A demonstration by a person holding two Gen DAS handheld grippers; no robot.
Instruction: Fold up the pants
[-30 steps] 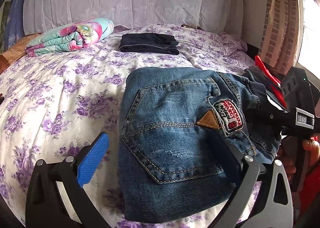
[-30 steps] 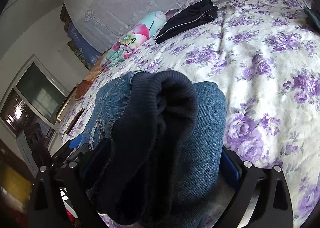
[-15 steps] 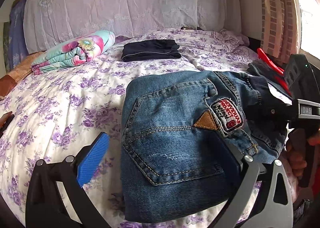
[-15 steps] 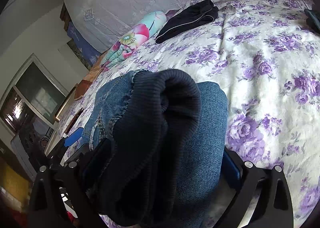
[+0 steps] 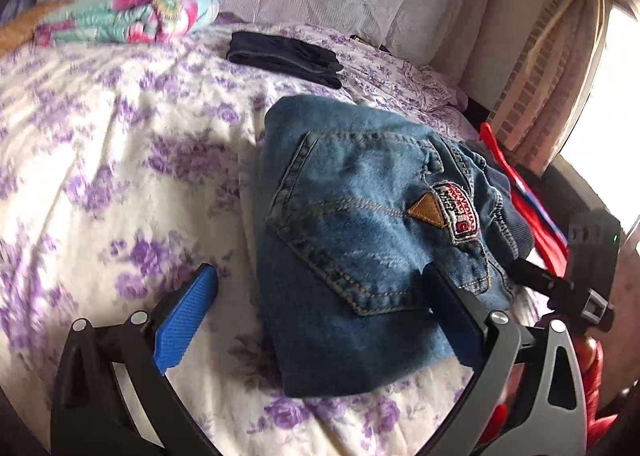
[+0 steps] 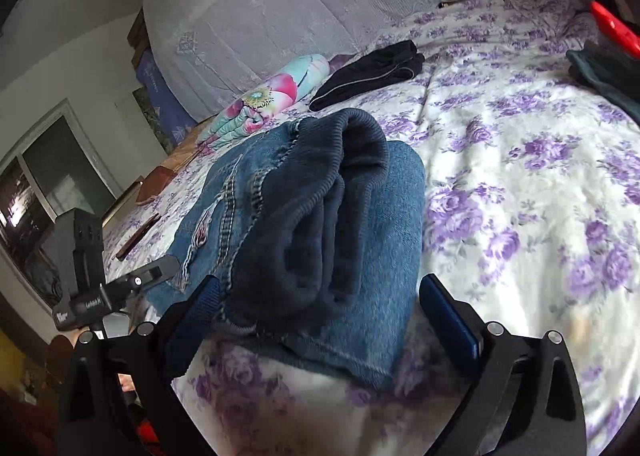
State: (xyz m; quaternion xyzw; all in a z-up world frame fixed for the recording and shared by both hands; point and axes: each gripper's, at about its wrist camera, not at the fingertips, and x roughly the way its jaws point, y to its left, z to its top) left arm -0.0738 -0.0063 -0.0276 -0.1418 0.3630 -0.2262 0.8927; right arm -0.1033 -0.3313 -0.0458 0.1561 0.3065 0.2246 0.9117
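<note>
Both tongs had backed away from the folded jeans [image 5: 360, 240] since half a second earlier: the right gripper [image 6: 320, 316], which had been clamped on the dark ribbed waistband, now stood spread, with the bundle lying loose between and ahead of its fingers. The left gripper [image 5: 320, 296] was also spread wide; its blue pad sat over bare sheet, while its other finger lay at or over the bundle's near corner, and whether it touched could not be told. The jeans rested on the flowered bedspread [image 5: 120, 175], pocket and badge facing up, directly ahead of both tongs. Beyond them, farther up the bed, lay a folded black garment [image 5: 280, 55] and a rolled floral blanket [image 5: 128, 19]. The likely risk was the thick waistband roll [image 6: 332, 207] springing open now that nothing pinched it, or a finger catching the denim edge and dragging the fold apart as it withdrew. The soft mattress could also let the bundle slump. Each tool was held low and nearly level, aimed along the bed. From the left view, the right tool [image 5: 588, 256] showed at the right edge, with a hand partly visible below it.
</note>
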